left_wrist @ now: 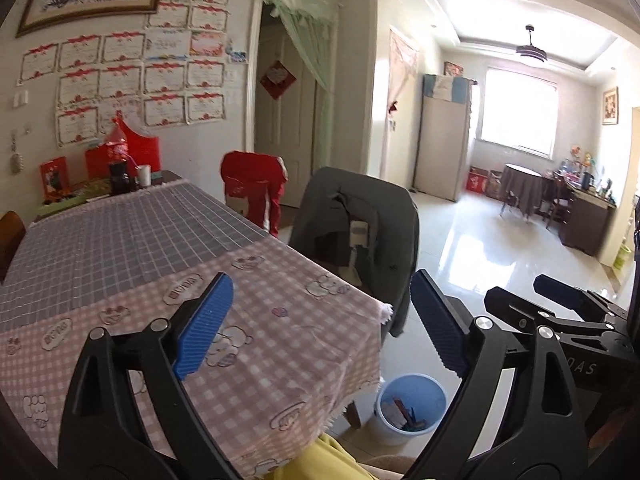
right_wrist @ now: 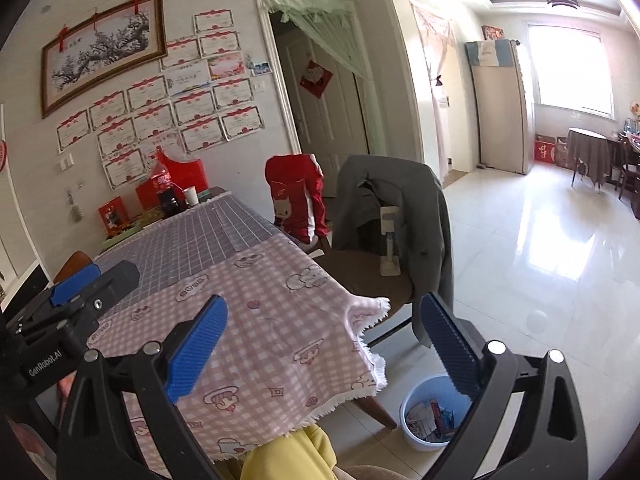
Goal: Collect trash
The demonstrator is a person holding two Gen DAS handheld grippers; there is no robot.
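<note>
A light blue waste bin [left_wrist: 412, 404] stands on the floor by the table's near corner, with paper and wrappers inside; the right wrist view shows the bin [right_wrist: 424, 416] too. My left gripper [left_wrist: 320, 320] hangs open above the table corner, well above the bin, with nothing between its blue pads. My right gripper [right_wrist: 322, 344] is open as well and empty, held just to the right of the left one. Each shows in the other's view: the right gripper [left_wrist: 524, 294] at the right edge, the left gripper [right_wrist: 102, 276] at the left edge.
A table [left_wrist: 280, 352] under a pink checked cloth fills the left. Bottles, a cup and red boxes [left_wrist: 120, 160] stand at its far end. A chair with a grey jacket [left_wrist: 356, 224] and a red-covered chair [left_wrist: 254, 188] stand alongside. A person's yellow trouser leg [right_wrist: 288, 456] shows below.
</note>
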